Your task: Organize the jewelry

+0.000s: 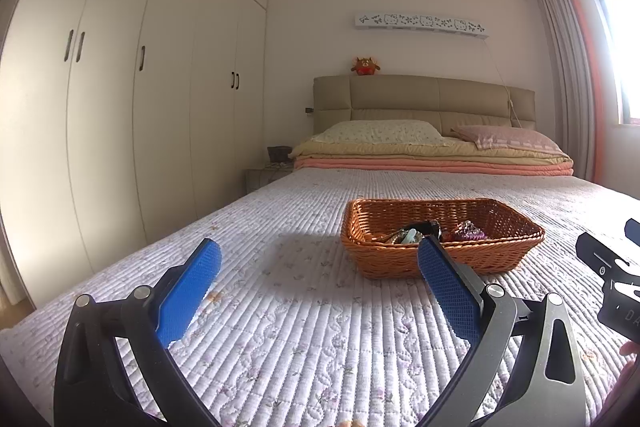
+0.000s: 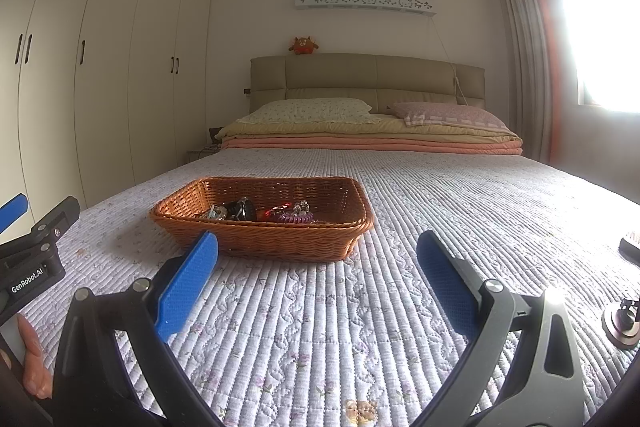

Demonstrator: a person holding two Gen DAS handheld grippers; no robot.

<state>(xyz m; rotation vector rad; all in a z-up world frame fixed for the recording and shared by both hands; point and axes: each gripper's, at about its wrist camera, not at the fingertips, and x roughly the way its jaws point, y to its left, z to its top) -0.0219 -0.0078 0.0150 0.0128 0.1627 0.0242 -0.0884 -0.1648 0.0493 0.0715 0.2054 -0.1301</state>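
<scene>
A brown wicker basket [image 1: 400,263] sits on the quilted bed and also shows in the right wrist view [image 2: 280,241]. Inside lies a small heap of jewelry [image 2: 260,213]: a dark piece, a shiny clear piece and a purple coiled band [image 2: 294,218]; the heap also shows in the left wrist view [image 1: 424,231]. My left gripper [image 1: 318,247] is open and empty, short of the basket and to its left. My right gripper [image 2: 318,241] is open and empty, short of the basket and to its right. Each gripper shows at the edge of the other's view.
The white quilt [image 2: 400,307] covers the bed. Folded blankets and two pillows [image 2: 372,131] lie at the headboard. White wardrobes [image 1: 140,87] line the left wall. A small round metal object [image 2: 624,323] and a dark object [image 2: 630,247] lie on the quilt at the right.
</scene>
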